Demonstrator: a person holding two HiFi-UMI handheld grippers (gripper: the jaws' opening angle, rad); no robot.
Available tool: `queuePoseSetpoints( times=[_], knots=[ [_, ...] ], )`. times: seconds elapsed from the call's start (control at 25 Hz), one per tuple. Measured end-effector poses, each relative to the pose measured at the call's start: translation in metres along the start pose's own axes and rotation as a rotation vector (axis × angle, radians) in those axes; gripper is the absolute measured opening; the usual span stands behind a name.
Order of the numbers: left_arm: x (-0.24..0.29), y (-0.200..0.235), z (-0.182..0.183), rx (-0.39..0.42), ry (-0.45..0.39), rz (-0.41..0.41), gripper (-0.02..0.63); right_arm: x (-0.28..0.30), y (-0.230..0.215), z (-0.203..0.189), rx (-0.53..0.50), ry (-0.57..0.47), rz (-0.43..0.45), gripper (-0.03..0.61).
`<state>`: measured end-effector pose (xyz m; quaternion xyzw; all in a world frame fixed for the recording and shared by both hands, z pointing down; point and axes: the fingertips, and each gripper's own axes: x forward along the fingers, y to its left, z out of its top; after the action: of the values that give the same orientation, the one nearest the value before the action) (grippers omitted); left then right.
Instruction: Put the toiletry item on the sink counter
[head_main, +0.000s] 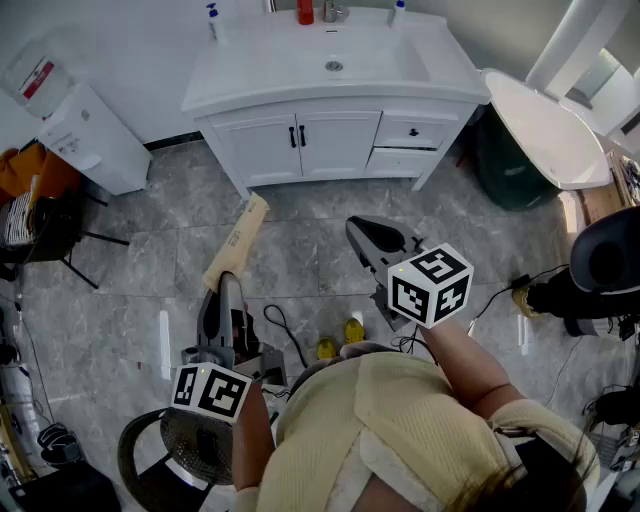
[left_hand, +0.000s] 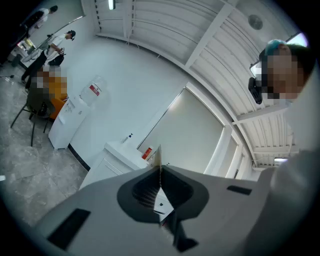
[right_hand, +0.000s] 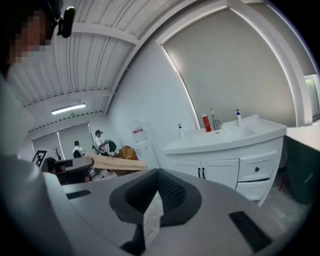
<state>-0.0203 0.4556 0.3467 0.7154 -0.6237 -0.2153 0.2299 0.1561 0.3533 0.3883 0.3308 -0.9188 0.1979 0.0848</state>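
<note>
Grey tile floor lying before white sink bench; left gripper clamping fully shut on flat tan toiletry item, aiming it benchward, well short; right gripper hanging closed, empty, probably leaving carrying to the left

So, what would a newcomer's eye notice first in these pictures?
Probably the white sink counter at the far wall, with a red bottle by its tap. Next comes the long tan package gripped in the shut left tongs, pointing toward that counter. The right tongs are shut and empty.
</note>
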Motion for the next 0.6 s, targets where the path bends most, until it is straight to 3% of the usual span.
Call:
queuePoseSetpoints(
  times=[0.6],
  knots=[
    [0.035,-0.003,-0.016,0.005,0.019,0.022,0.037,0.010,-0.037,0.002,0.025,0.016,0.025,0.027]
  ],
)
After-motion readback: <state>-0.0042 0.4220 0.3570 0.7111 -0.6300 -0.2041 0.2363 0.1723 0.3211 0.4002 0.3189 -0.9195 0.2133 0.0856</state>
